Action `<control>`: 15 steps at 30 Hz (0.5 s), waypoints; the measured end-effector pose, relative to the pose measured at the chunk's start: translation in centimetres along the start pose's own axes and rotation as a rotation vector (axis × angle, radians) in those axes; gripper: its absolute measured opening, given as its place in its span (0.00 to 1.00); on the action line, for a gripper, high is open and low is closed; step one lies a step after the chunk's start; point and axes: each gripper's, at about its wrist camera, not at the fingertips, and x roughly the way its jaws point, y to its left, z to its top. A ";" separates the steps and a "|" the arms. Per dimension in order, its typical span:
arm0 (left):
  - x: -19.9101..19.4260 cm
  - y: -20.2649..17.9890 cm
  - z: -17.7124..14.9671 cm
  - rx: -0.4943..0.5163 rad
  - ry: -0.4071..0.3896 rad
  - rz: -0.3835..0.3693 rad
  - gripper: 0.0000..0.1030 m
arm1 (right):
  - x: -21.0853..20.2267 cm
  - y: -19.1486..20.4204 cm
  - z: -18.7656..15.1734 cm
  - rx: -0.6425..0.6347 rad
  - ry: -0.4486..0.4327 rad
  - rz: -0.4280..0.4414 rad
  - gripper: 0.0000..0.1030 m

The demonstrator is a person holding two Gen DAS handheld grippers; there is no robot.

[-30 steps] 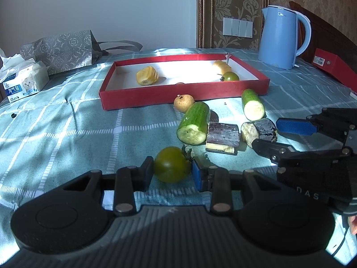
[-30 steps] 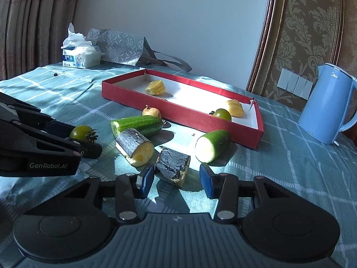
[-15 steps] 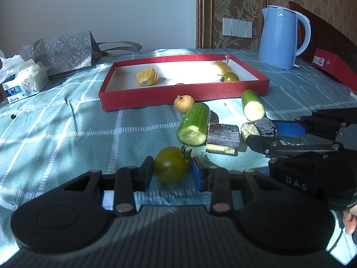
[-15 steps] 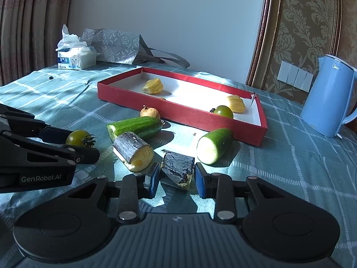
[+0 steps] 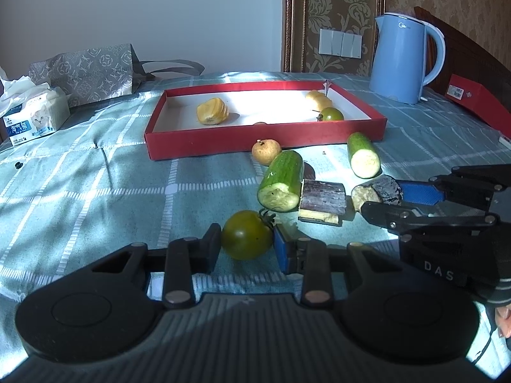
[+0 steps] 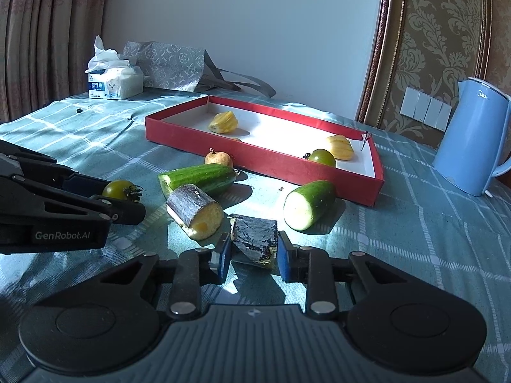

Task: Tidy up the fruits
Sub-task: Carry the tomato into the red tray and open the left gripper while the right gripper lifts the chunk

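Red tray [image 5: 265,142], well ahead of both sets of fingers on the checked desk [image 5: 95,172], holds two yellow jackfruit pieces [image 5: 212,114] and one green tomato [image 5: 332,114]; two cucumber halves [image 5: 282,182], two dark-skinned cane chunks and a small brown fruit [image 5: 266,151] lie outside, so most sorting is left, I judge. Left gripper [image 5: 247,244]: fingers nearly closed, pads against a second green tomato [image 5: 246,238], unchanged from a second ago. Right gripper [image 6: 252,253]: fingers have just closed in from a wider gap and clamp the nearer cane chunk [image 6: 254,239].
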 end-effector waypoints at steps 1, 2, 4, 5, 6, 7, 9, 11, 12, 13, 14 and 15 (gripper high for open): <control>0.0 0.1 0.0 -0.004 -0.001 0.000 0.31 | -0.1 -0.1 0.0 0.004 -0.002 0.004 0.27; -0.1 0.2 0.1 -0.005 -0.001 -0.001 0.31 | -0.2 -0.2 0.0 0.007 -0.005 0.006 0.27; -0.2 0.3 0.2 -0.009 -0.002 -0.002 0.31 | -0.5 -0.4 0.1 0.010 -0.012 0.011 0.27; -0.2 0.3 0.2 -0.011 -0.003 -0.004 0.31 | -0.7 -0.5 0.1 0.012 -0.015 0.013 0.27; -0.3 0.4 0.3 -0.013 -0.004 -0.007 0.30 | -0.8 -0.5 0.1 0.012 -0.019 0.015 0.27; -0.3 0.4 0.4 -0.019 -0.005 -0.010 0.30 | -0.9 -0.5 0.2 0.010 -0.020 0.017 0.27; -0.5 0.5 0.4 -0.020 -0.010 -0.018 0.30 | -0.9 -0.5 0.2 0.012 -0.024 0.020 0.27; -0.4 0.6 0.4 -0.026 -0.006 -0.021 0.30 | -0.8 -0.6 0.2 0.017 -0.022 0.025 0.27; -0.5 0.5 0.4 -0.026 -0.005 -0.023 0.30 | -0.8 -0.6 0.1 0.019 -0.022 0.026 0.27; -0.5 0.6 0.4 -0.027 -0.004 -0.025 0.30 | -0.8 -0.6 0.1 0.022 -0.023 0.027 0.27; -0.5 0.6 0.4 -0.031 -0.002 -0.027 0.30 | -0.9 -0.7 0.1 0.026 -0.025 0.029 0.27; -0.5 0.6 0.5 -0.035 -0.001 -0.028 0.30 | -0.9 -0.7 0.1 0.027 -0.026 0.030 0.27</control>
